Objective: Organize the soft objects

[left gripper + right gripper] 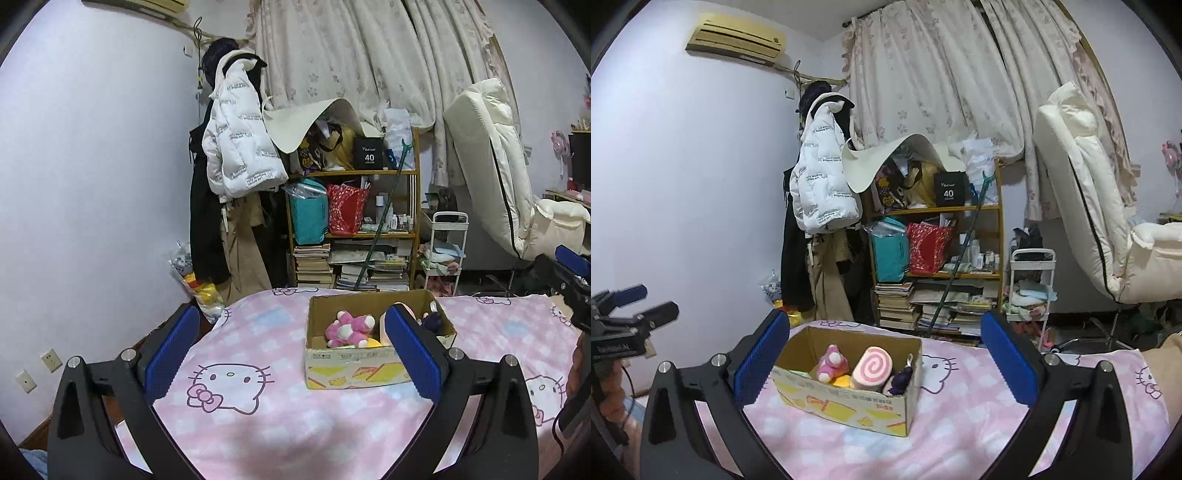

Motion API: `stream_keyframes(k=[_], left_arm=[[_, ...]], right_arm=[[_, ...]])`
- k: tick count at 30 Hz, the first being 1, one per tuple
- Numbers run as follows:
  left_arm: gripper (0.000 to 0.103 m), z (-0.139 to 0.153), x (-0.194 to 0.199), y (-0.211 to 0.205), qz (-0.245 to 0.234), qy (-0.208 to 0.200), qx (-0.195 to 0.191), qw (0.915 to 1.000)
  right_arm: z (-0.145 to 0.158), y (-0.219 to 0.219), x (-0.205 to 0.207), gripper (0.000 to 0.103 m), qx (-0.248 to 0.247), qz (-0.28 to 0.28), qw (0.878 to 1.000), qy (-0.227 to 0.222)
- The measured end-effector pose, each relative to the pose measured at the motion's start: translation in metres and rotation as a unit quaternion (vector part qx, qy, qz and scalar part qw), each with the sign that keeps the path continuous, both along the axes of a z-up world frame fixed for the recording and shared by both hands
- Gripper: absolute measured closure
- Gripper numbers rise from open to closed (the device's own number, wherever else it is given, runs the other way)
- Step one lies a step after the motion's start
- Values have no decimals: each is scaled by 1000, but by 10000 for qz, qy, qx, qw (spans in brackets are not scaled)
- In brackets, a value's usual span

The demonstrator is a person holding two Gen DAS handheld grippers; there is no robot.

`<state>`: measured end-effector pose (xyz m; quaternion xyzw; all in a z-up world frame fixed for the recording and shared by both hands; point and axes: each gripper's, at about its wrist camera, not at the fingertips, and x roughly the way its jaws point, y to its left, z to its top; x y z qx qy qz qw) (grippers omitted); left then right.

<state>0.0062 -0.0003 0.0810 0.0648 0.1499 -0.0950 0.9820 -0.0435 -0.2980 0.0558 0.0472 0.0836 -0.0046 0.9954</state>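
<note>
Two grippers, left gripper (pixel 291 354) and right gripper (pixel 882 360), both spread wide and empty, cardboard box (pixel 849 404) at frame centre on pink bedsheet (pixel 960 406), pink plush (pixel 832 363), swirl-roll plush (pixel 873 369), dark purple plush (pixel 900 378) inside box.

A white puffer jacket (pixel 236 136) hangs beside a cluttered wooden bookshelf (pixel 352 221) before floral curtains (pixel 942 74).

One cardboard box (pixel 849 402) sits on the bed (pixel 960 424), holding four soft toys: one pink bear (pixel 831 363), one swirl roll (pixel 873 369), one purple doll (pixel 901 378), one yellow toy (pixel 842 381).
</note>
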Motion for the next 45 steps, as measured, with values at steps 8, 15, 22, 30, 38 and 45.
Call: stream_keyframes(k=[8, 15, 22, 30, 38, 45], left_arm=[[4, -14, -12, 10, 83, -59, -187, 9998], [4, -33, 6, 11, 222, 221, -136, 9994], [4, -48, 17, 7, 226, 399, 60, 9989], [4, -56, 22, -1, 179, 583, 233, 9979], [4, -61, 24, -5, 187, 639, 369, 9971], [4, -61, 24, -3, 200, 624, 350, 9972]], right_arm=[[-15, 1, -3, 0, 26, 126, 9997, 204], [-32, -2, 5, 0, 32, 171, 9990, 420], [-42, 1, 12, 0, -34, 267, 9982, 541], [-46, 6, 15, 0, -75, 341, 9974, 626], [-49, 8, 18, 0, -127, 337, 9969, 705], [-52, 6, 21, 0, -106, 292, 9965, 770]])
